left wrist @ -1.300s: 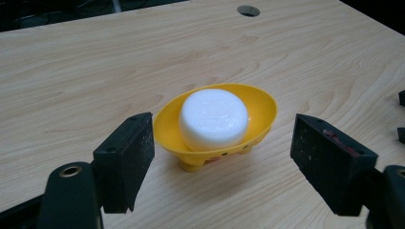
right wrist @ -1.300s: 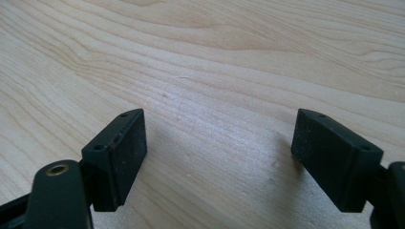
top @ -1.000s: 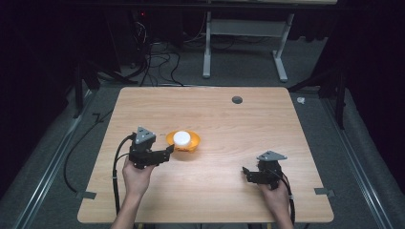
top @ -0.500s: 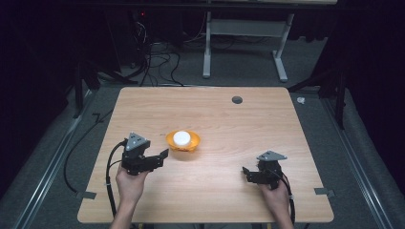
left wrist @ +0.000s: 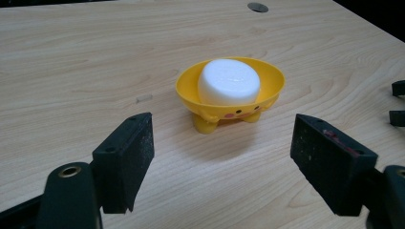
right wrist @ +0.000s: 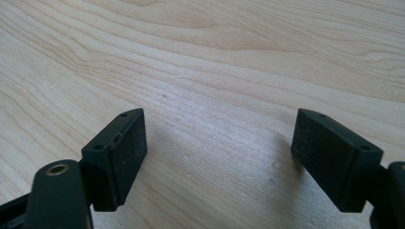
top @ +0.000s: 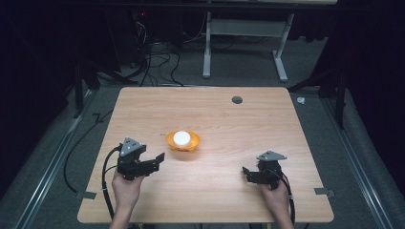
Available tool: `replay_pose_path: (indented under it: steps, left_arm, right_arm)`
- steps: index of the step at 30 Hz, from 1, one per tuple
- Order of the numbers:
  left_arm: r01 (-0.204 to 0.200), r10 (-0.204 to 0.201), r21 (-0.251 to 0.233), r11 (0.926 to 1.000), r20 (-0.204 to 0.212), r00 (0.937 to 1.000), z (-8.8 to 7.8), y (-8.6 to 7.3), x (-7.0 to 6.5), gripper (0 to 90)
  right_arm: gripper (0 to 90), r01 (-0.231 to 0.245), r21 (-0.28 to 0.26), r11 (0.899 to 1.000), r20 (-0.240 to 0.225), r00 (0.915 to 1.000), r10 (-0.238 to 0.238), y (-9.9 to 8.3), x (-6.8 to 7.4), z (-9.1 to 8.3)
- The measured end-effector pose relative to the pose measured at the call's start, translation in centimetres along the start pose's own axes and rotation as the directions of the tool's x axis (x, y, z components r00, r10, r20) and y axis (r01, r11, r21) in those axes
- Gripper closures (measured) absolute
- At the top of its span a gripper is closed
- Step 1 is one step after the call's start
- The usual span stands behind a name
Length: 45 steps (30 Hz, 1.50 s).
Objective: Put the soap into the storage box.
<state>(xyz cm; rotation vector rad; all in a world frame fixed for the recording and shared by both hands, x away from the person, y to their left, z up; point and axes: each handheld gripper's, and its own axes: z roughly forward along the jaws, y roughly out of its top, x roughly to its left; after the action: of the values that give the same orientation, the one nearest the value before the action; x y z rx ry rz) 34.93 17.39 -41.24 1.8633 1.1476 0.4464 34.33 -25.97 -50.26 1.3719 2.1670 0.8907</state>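
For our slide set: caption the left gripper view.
Open left gripper faces a yellow dish holding white soap.

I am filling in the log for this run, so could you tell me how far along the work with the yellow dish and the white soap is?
Done, it seems: the white soap sits in the yellow dish on the table. In hand: nothing; the left gripper is open and apart from the dish, and the right gripper is open over bare wood. Left: apparently nothing, unless the dish must be moved.

A small yellow bowl [left wrist: 230, 90] on stubby feet, with a painted face on its side, stands upright near the table's middle. A round white block [left wrist: 229, 81] sits inside it.
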Motion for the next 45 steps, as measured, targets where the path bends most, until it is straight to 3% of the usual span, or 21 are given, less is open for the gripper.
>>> replay_pose_path:
  steps: [19, 45]
  left_arm:
    - [0.039, -0.038, 0.019, 0.9991, -0.036, 0.9986, 0.2, -2.0, 1.1, 23.3]
    - [0.070, -0.067, 0.071, 0.9951, -0.043, 0.9968, 1.1, -3.5, 1.6, 23.0]
  right_arm:
    - [20.5, -0.003, 0.000, 1.000, 0.002, 1.0000, 0.003, 0.0, 0.0, 0.0]
    - [20.4, 0.001, 0.000, 1.000, 0.001, 1.0000, -0.001, 0.0, 0.0, 0.0]
